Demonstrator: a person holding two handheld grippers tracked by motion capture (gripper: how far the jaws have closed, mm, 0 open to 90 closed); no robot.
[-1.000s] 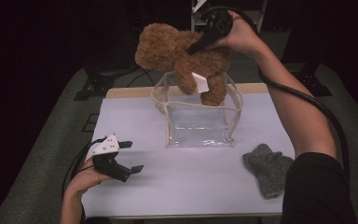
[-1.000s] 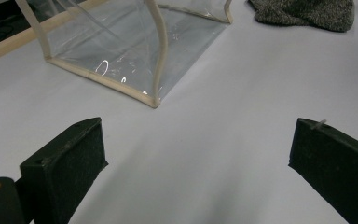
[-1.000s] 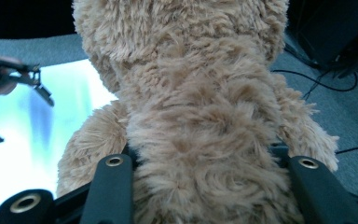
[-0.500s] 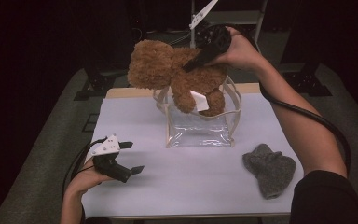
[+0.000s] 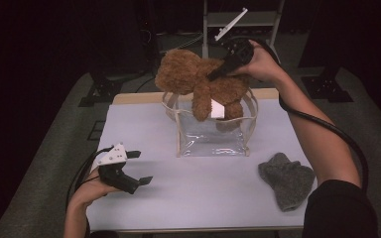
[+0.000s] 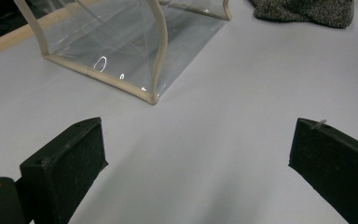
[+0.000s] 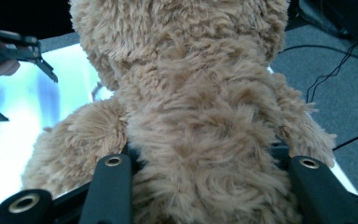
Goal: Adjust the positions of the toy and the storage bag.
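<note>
lower now, my right claw (image 5: 213, 77) clamps the teddy bear (image 5: 201, 84) above the clear bag (image 5: 211, 136) for dropping in; left claw (image 5: 140, 167) idles apart.

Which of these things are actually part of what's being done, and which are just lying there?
In use:
- teddy, gripped by the right claw
- clear bag, right under the teddy

Lying about:
- grey cloth, on the table
- left claw, open and idle

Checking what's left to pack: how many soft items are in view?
2. A brown teddy bear hangs in the right claw above the clear bag; a grey knitted piece lies on the table's near right.
</note>
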